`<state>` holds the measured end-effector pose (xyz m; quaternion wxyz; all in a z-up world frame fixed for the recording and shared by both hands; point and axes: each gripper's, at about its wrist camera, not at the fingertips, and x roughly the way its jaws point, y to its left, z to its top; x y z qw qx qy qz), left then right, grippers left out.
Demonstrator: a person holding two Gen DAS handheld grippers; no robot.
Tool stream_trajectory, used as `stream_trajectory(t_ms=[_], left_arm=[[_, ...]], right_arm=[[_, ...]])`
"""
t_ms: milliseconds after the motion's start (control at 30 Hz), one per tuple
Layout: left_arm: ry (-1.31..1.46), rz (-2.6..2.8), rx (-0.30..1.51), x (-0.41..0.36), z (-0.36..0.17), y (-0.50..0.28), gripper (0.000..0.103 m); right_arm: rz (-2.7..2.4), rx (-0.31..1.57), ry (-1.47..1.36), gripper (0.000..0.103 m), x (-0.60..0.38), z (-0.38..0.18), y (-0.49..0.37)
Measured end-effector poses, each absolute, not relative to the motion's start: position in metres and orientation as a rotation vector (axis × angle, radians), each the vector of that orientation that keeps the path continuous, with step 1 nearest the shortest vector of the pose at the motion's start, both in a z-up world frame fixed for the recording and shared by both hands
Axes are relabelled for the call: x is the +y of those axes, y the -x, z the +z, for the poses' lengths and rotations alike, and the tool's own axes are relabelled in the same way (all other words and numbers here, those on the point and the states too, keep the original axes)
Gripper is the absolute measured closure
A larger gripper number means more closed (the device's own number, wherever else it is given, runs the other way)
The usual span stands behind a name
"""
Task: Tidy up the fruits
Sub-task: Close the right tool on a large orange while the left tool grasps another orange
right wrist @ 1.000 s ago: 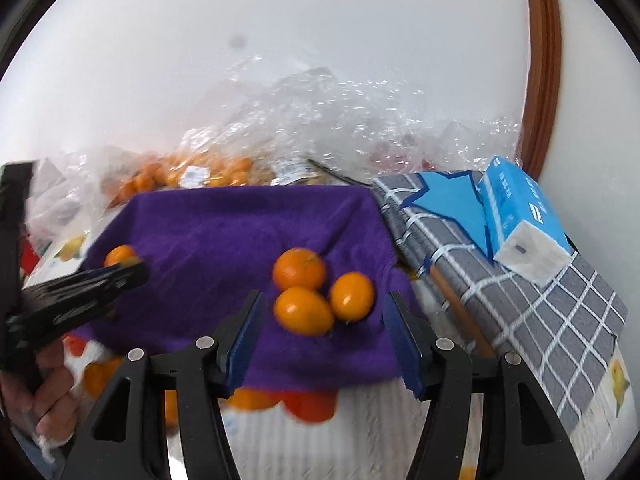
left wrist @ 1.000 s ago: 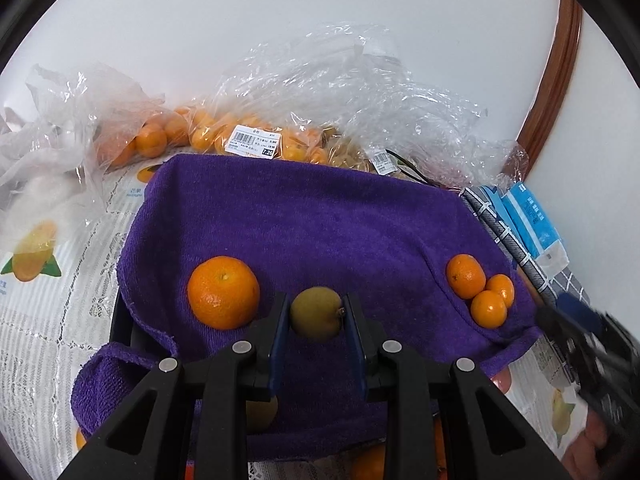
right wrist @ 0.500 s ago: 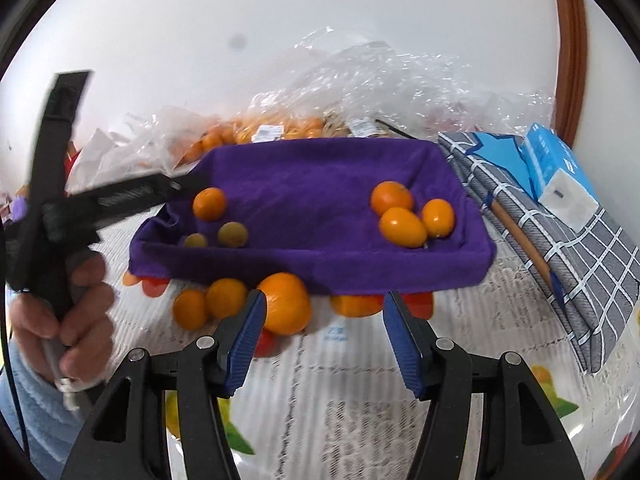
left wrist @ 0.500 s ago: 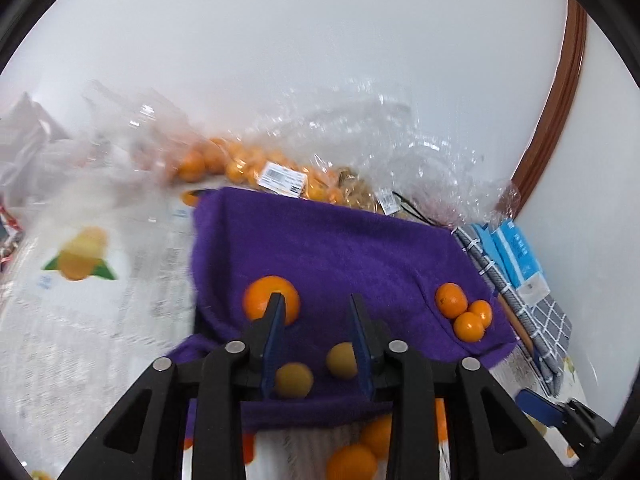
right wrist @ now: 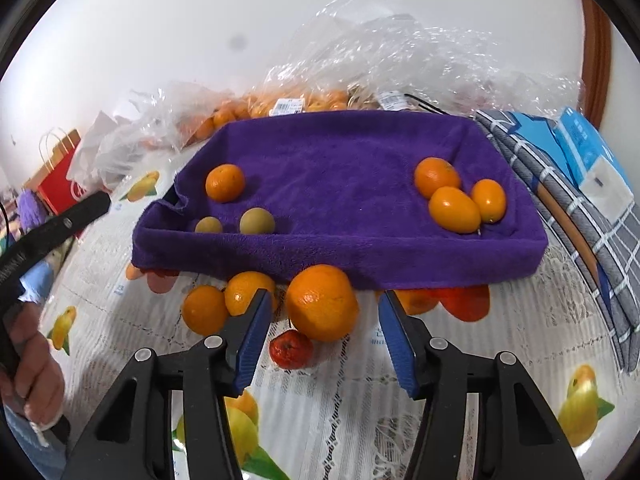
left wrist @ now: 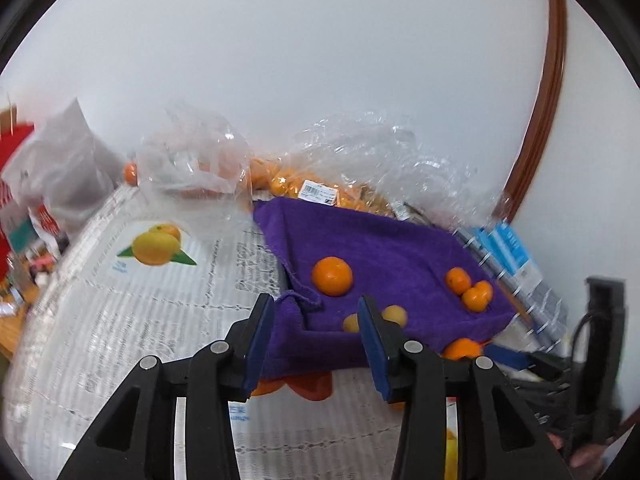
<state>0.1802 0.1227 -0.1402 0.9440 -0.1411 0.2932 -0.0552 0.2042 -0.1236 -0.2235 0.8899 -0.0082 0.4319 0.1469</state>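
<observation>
I am holding both my left gripper (left wrist: 316,326) and right gripper (right wrist: 322,320) with jaws wide apart and empty, the right framing a large round orange (right wrist: 321,302) lying before the purple towel-lined tray (right wrist: 340,258).

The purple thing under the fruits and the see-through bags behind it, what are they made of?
The purple towel looks like soft terry cloth: matte, fuzzy nap, floppy folded edges. The clear bags look like thin plastic film: see-through, crinkled, with shiny glints.

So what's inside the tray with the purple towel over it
On the purple towel: one orange and two greenish-yellow fruits at left, three small oranges at right. The towel covers the tray itself, so nothing beneath shows.
</observation>
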Motion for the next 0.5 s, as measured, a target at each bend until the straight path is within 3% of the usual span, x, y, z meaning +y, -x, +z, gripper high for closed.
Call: stream_trajectory(t_ms=[333,500], left_arm=[[0.34,-0.098,0.614,0.135,-0.146,-0.179,0.062],[0.336,-0.113,0.623,0.134,-0.147,-0.18,0.062]], right_arm=[[0.293,0.935,0.155,0.051,-0.112,-0.237,-0.216],[0.322,0.941,0.127,0.063,-0.113,-0.239,-0.218]])
